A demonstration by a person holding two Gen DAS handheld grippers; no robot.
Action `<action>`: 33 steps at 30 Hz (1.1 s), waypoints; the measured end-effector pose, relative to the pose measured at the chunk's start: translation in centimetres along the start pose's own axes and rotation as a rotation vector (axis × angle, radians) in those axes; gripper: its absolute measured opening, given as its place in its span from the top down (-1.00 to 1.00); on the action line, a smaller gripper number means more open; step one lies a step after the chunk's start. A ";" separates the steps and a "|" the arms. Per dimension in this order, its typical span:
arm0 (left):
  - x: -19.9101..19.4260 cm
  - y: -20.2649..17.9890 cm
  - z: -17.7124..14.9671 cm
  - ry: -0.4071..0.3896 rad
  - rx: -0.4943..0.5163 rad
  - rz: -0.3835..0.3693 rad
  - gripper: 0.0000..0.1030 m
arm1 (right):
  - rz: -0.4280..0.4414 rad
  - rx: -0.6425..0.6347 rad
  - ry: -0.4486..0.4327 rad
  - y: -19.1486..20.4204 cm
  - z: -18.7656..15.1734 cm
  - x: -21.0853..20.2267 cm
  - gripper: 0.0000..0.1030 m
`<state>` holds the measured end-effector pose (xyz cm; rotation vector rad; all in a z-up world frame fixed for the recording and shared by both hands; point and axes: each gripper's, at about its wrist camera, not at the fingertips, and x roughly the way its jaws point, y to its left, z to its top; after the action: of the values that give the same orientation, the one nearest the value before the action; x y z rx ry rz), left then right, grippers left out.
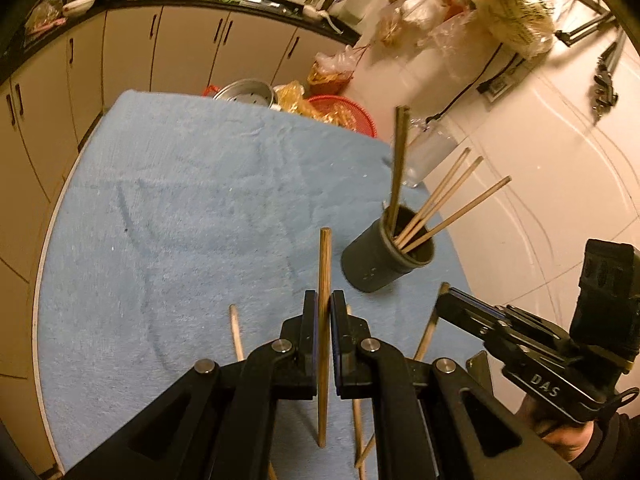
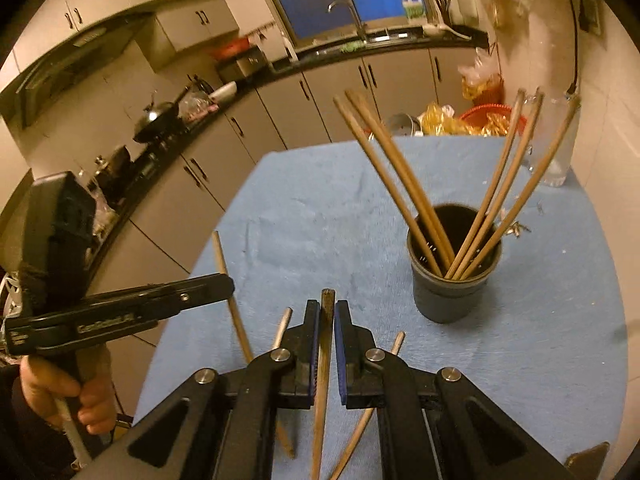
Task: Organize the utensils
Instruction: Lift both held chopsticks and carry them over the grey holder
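Here the left gripper (image 1: 324,312) is squeezed tight on one brown chopstick (image 1: 324,264), and the right gripper (image 2: 328,320) pinches another chopstick (image 2: 326,308). Both are above the blue cloth (image 1: 180,200). The dark cup (image 2: 454,280) nearby holds more chopsticks.

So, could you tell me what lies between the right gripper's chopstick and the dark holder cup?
Only bare blue towel; the right wrist view shows nothing between the held chopstick and the holder cup.

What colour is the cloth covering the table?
Light blue cloth, seen best in the left wrist view.
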<state>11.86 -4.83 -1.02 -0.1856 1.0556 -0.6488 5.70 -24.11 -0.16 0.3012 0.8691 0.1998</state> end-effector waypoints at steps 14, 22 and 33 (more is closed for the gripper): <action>-3.3 -3.1 1.0 -0.115 0.069 0.015 0.89 | -0.005 -0.013 -0.124 0.0 1.1 -7.2 0.85; -4.0 -3.9 1.6 -0.133 0.094 0.036 0.89 | -0.002 -0.018 -0.189 -0.1 2.5 -9.5 0.85; -5.4 -5.0 2.6 -0.157 0.119 0.037 0.89 | 0.001 -0.014 -0.252 0.1 3.9 -12.0 0.85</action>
<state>10.26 -6.17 6.51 -0.1114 0.8649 -0.6515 1.14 -28.18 10.83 0.3063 0.6177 0.1652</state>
